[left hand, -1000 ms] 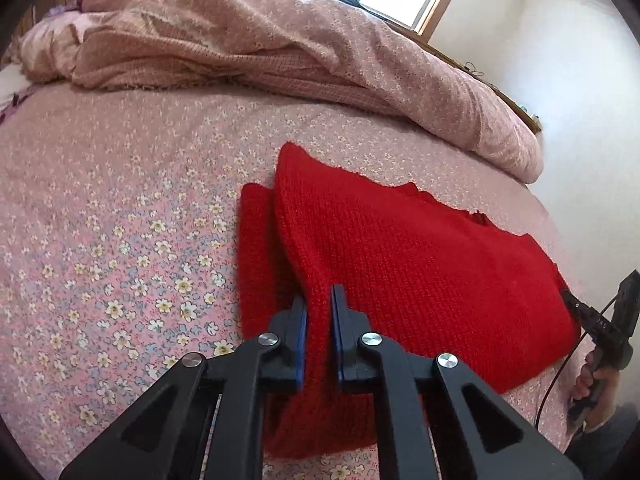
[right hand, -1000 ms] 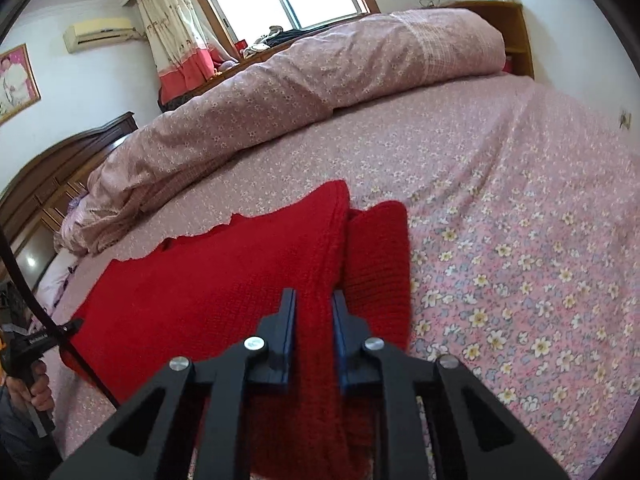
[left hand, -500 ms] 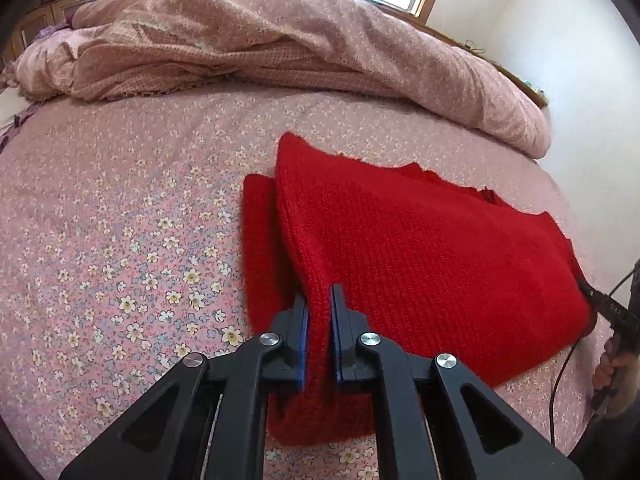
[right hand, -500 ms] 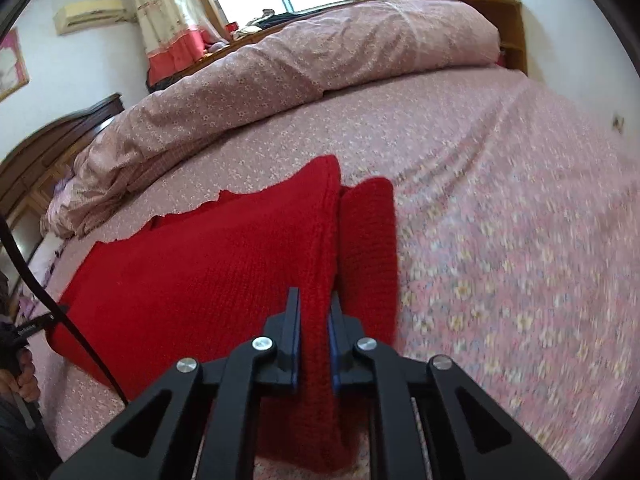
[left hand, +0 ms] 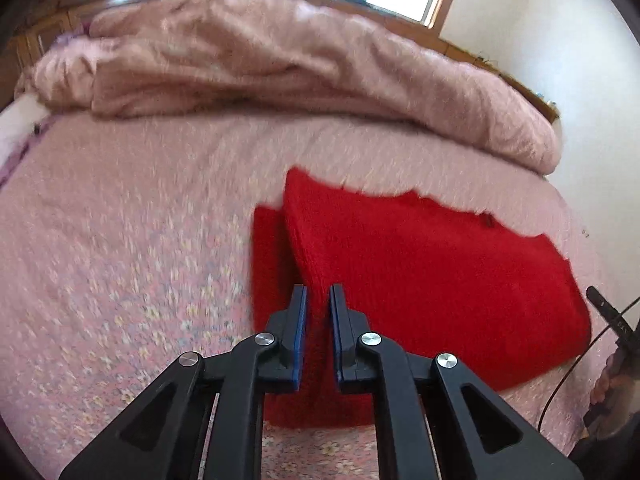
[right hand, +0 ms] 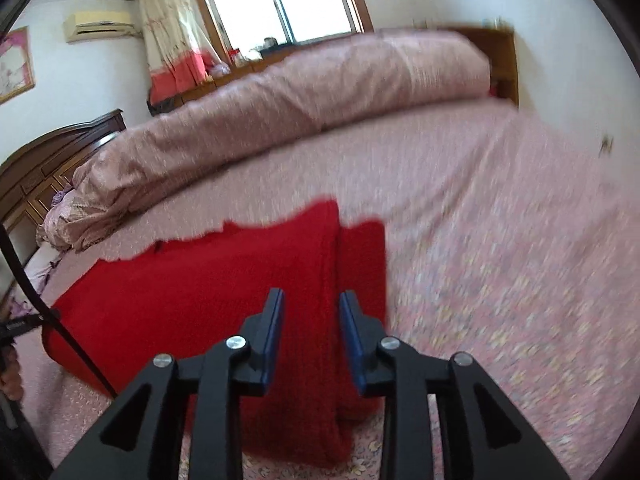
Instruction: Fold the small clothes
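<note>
We are pinching the red knit garment (left hand: 420, 272) on the bed (left hand: 120, 240) with left gripper (left hand: 318, 300) fingers; right gripper (right hand: 312, 304) fingers are opening, straddling its fold.

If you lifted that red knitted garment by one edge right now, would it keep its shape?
Probably not. The red knitted garment lies limp on the flowered bedsheet, its folded side doubled over softly, so it would likely sag and unfold. The chunky knit suggests some weight for its size, and a texture that should resist slipping from a grip.
</note>
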Demonstrator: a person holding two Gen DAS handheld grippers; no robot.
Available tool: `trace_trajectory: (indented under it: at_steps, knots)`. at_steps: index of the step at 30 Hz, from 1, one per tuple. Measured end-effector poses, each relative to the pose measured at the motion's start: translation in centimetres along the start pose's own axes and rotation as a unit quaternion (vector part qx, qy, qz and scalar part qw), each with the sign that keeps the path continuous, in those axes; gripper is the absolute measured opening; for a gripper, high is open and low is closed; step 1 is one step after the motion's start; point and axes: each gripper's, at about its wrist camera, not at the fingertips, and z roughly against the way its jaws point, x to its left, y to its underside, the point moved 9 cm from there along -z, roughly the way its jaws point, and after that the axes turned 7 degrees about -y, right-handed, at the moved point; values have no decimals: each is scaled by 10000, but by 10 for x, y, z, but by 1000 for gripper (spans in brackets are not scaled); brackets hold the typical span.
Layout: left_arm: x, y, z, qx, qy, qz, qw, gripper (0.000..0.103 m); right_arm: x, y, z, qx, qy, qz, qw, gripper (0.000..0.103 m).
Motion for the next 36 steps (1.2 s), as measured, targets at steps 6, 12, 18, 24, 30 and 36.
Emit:
trace_trajectory:
  at_steps: [6, 12, 18, 24, 30, 36]
  knots:
    - [-76, -13, 32, -597, 432, -754, 9944, 3, 86, -17, 15, -420, -818, 737, 9930, 20]
    - [-137, 17, 11, -659, 817, -917, 9902, 3, 160, 10, -29, 173, -1619, 688, 9843, 12]
    - [-146, 45, -38, 106, 976, -834, 9917, 3, 164, 51, -81, 893, -1522, 207, 9841, 5]
    - [-152, 47, -23, 18, 891, -948, 9915, 3, 155, 59, -81, 1017, -1450, 129, 9841, 1]
    - [-149, 62, -9, 81, 946, -1086, 9895, 3, 147, 59, -57, 1050, -1485, 61, 9833, 1]
    - [-149, 71, -13, 149, 780, -1291, 9884, 3, 130, 76, -57, 1335, -1412, 190, 9808, 0]
